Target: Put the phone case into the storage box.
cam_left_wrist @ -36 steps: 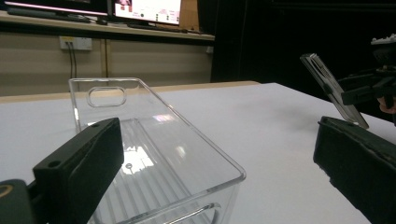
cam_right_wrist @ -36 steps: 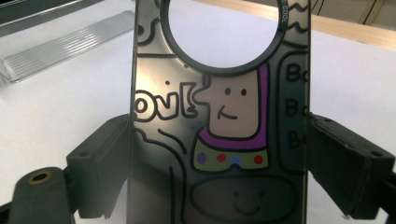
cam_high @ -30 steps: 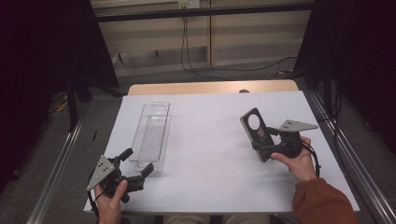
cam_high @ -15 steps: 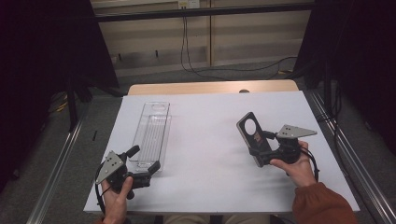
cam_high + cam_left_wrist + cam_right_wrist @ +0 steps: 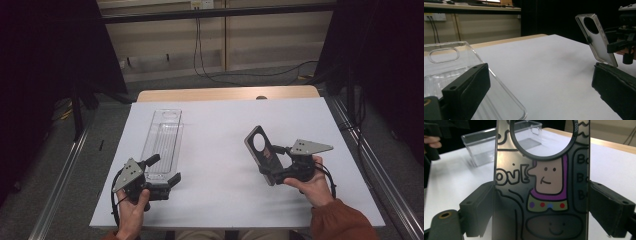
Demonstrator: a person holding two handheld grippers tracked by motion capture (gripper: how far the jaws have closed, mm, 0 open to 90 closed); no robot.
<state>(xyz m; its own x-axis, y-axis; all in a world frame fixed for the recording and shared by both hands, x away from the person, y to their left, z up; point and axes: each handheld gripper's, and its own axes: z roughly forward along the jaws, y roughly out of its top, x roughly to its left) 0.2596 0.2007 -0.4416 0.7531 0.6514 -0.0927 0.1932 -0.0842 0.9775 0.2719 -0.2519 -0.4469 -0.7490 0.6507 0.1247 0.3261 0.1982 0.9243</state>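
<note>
Right gripper (image 5: pixel 269 165): at about four o'clock on the table, held in the person's right hand (image 5: pixel 310 181); its jaws pinch a phone case by its two long edges.
Phone case (image 5: pixel 262 152): dark, with a big round camera hole near its top end; lifted off the white table top (image 5: pixel 225 130) and tilted, the hole end leaning toward eleven o'clock.
Case print: in the right gripper view the phone case (image 5: pixel 541 182) shows a cartoon figure with a purple collar, coloured dots and black lettering; a black jaw pad presses each side.
Left gripper (image 5: pixel 167 171): at about seven o'clock, gripped by the left hand (image 5: pixel 131 212); jaws spread wide, nothing pinched between them.
Clear tray (image 5: pixel 164 142): a long transparent plastic tray lying flat on the table, running from about eight o'clock up toward eleven.
Left jaws and tray: the tray's near end sits just at the spread jaws; in the left gripper view one jaw hangs over the clear tray (image 5: pixel 499 100), the other stands well off to the side; whether the first touches it I cannot tell.
Gap between the hands: well apart; the phone case (image 5: pixel 596 37) is seen across the table from the left gripper view.
</note>
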